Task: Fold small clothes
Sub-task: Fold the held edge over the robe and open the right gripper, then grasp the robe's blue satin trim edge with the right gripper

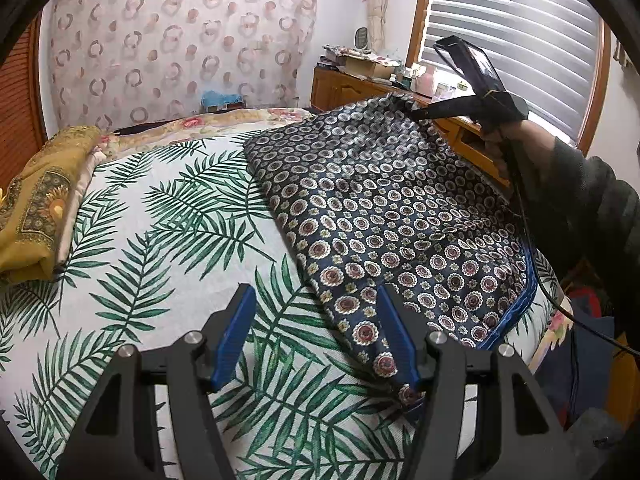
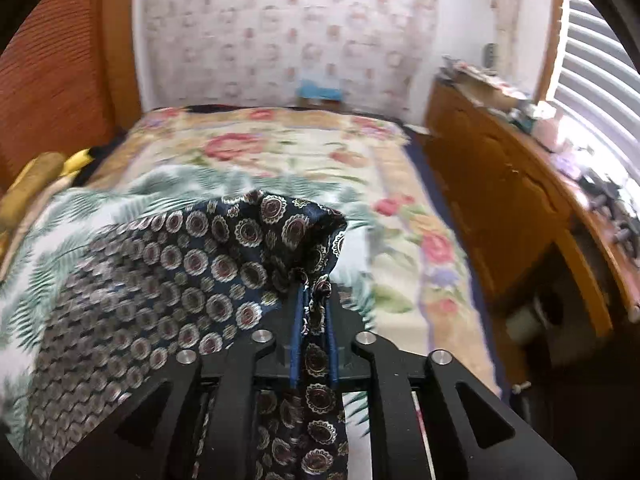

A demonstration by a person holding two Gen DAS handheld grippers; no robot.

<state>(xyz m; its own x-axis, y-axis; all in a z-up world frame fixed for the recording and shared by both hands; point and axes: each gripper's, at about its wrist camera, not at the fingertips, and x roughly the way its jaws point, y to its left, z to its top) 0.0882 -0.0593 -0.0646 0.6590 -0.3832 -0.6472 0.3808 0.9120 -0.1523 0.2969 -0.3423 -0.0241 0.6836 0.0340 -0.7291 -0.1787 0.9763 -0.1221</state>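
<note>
The right tool [image 2: 314, 312] is pinching a far corner of the patterned cloth [image 1: 392, 216] and lifting it off the bed [image 1: 160, 208]; the left tool [image 1: 316, 336] is waiting half open, empty, beside the cloth's near corner.

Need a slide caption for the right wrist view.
Right gripper pinches a corner of the navy patterned cloth, lifting it above the palm-print bedspread.
</note>
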